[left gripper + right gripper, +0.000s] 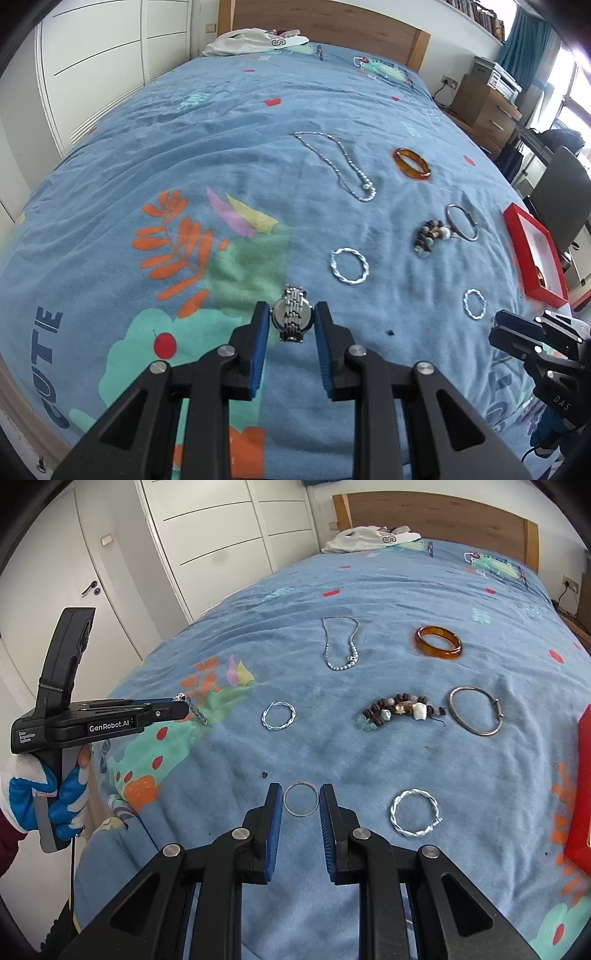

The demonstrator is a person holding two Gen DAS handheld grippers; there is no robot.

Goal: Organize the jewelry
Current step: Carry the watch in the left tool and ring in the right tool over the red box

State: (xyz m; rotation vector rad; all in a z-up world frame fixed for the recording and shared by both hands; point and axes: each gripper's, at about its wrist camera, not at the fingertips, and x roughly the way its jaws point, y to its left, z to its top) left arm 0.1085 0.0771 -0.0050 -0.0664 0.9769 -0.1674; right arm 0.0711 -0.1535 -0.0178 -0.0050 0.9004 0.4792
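My left gripper is shut on a silver metal watch and holds it above the blue bedspread; the right wrist view shows the watch hanging from its tips. My right gripper is shut on a thin silver ring bangle just above the bedspread. On the bed lie a twisted silver bangle, a second twisted bangle, a bead bracelet, a plain silver bangle, an amber bangle and a silver necklace. A red jewelry box sits at the right.
The blue patterned bedspread covers the bed. White clothes lie by the wooden headboard. White wardrobe doors stand to the left. A wooden dresser and a chair stand to the right of the bed.
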